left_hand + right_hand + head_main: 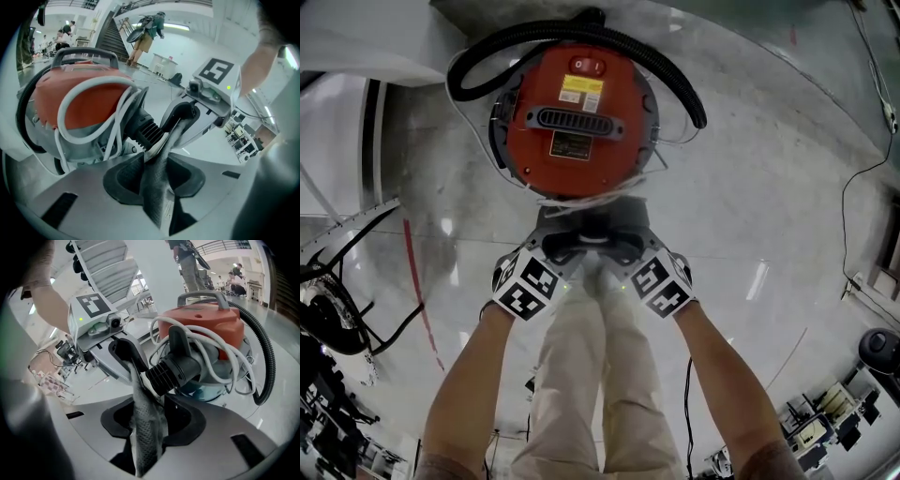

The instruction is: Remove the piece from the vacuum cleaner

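Note:
A red vacuum cleaner (577,112) stands on the floor with a black hose (675,75) curled over it and a white cord (211,348) looped round its body. My two grippers meet just in front of it, left gripper (567,246) beside right gripper (614,246). A grey perforated fabric piece (164,150) runs from one gripper's jaws to the other's, next to the vacuum's black ribbed connector (145,129). My left gripper (157,180) is shut on one end and my right gripper (152,423) on the other end of this grey piece (143,404).
The holder's legs in beige trousers (600,375) are below the grippers. Black cables (394,328) and equipment lie at the left, more gear (825,422) at the lower right. People stand by a staircase (110,37) in the background.

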Motion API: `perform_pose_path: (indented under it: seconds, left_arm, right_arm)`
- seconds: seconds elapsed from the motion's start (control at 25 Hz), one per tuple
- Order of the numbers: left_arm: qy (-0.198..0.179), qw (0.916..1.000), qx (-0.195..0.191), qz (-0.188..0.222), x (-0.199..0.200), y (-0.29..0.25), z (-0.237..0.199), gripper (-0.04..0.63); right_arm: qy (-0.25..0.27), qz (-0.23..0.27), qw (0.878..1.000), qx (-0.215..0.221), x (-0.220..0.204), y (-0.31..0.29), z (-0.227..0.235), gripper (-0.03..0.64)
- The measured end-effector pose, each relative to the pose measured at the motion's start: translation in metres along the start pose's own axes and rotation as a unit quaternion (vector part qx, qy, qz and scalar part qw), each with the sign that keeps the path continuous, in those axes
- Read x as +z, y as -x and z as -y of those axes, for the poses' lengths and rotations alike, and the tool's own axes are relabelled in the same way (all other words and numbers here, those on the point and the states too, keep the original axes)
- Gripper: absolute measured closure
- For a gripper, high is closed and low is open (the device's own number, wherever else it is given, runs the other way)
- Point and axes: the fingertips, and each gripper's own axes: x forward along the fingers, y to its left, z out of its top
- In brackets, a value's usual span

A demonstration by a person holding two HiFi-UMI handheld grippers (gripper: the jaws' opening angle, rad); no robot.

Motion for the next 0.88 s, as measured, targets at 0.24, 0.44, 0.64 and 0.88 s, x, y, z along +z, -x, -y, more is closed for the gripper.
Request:
perform_pose_path:
  seconds: [0.24,0.44,0.64,0.88]
  left_arm:
    - [0.013,0.9996,0.024,0.0,-0.002,0.003,0.0,0.485]
    - [0.035,0.9983,0.047,0.004,-0.005,0.008,0.001,0.502]
    - [0.033,0.9974,0.063,-0.011,-0.009,0.008,0.006,0.516]
    - [0.017,0.9985,0.01,-0.052,-0.044,0.006,0.049,0.531]
  right_arm:
    - [-0.032,0.012,0.999,-0.008,-0.002,0.001,-0.004,0.499]
    - [-0.044,0.015,0.999,-0.011,-0.002,0.0,-0.006,0.515]
    - [-0.049,0.008,0.999,-0.022,-0.004,0.004,-0.007,0.526]
    - [0.002,-0.034,0.999,0.024,-0.044,0.004,-0.053,0.558]
